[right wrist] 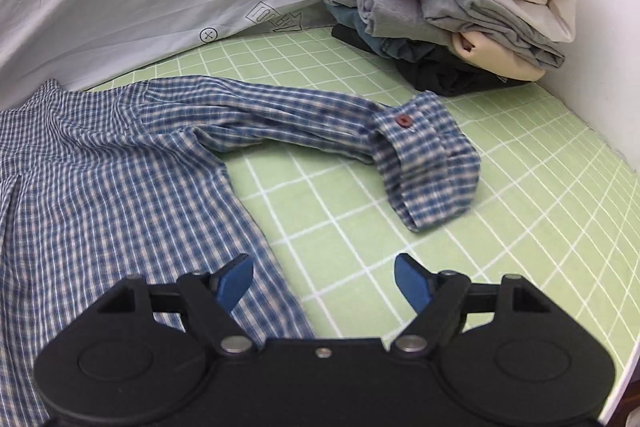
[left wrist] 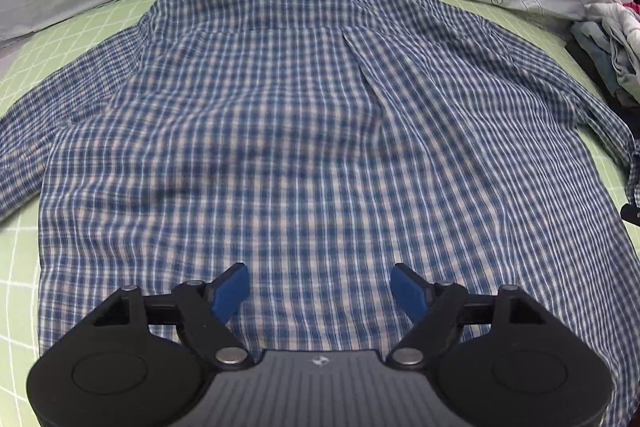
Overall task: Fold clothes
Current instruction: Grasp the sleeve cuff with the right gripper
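Green gridded bedsheet [right wrist: 520, 187] carries the checked shirt [left wrist: 300, 147] back-up, its sleeve [right wrist: 320, 131] running rightward ahead of my right gripper [right wrist: 324, 279], nearer than my left gripper [left wrist: 320, 287]; both gape empty.

Green grid-lined mat [right wrist: 360, 195] bearing a blue checked shirt [left wrist: 280, 131] spread flat, sleeve toward 3 o'clock; stack of folded clothes [right wrist: 460, 7] at 1 o'clock.
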